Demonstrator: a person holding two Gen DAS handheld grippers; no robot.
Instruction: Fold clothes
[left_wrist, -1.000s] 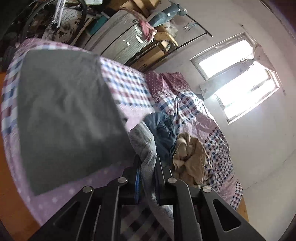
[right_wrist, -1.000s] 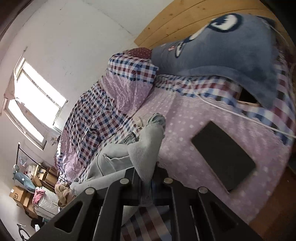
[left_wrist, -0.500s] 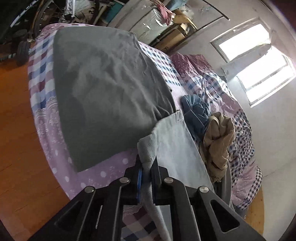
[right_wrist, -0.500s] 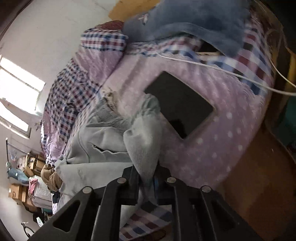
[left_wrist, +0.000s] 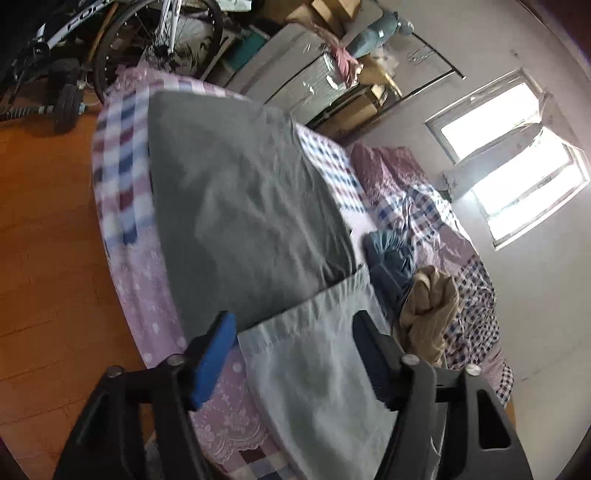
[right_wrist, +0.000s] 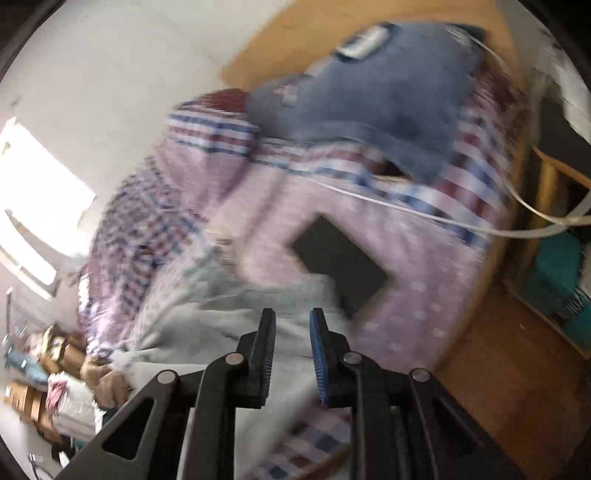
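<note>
Two grippers hang over a bed (left_wrist: 122, 206) covered in pink dotted and checked bedding. In the left wrist view, the left gripper (left_wrist: 293, 328) fills the lower part of the frame with its jaws spread wide and opening further; a blue pad shows on the finger at lower left. The light grey garment (left_wrist: 314, 354) lies flat on the bed between and beyond the fingers, its hemmed edge running across the lower middle, and neither pad presses on it. Just above it, from the centre to the upper left, a dark grey cloth (left_wrist: 240, 206) is spread over the bedding, its lower edge overlapped by the light grey piece. To the right of centre sit a crumpled blue garment (left_wrist: 391, 254) and a tan garment (left_wrist: 428, 306) bunched beside it. A bicycle (left_wrist: 155, 40) stands at the upper left, and a bright window (left_wrist: 517, 155) is at the right.

The right wrist view is blurred. The right gripper (right_wrist: 292, 343) sits at lower centre with its jaws a little apart and opening; the light grey garment (right_wrist: 221, 325) lies under and beyond them, and the gap between the pads looks free of cloth. A dark rectangular object (right_wrist: 340, 262) lies on the bed just past the fingertips, right of centre. A large blue plush (right_wrist: 373, 85) rests at the top, with a white cable (right_wrist: 443, 221) running across below it.
</note>
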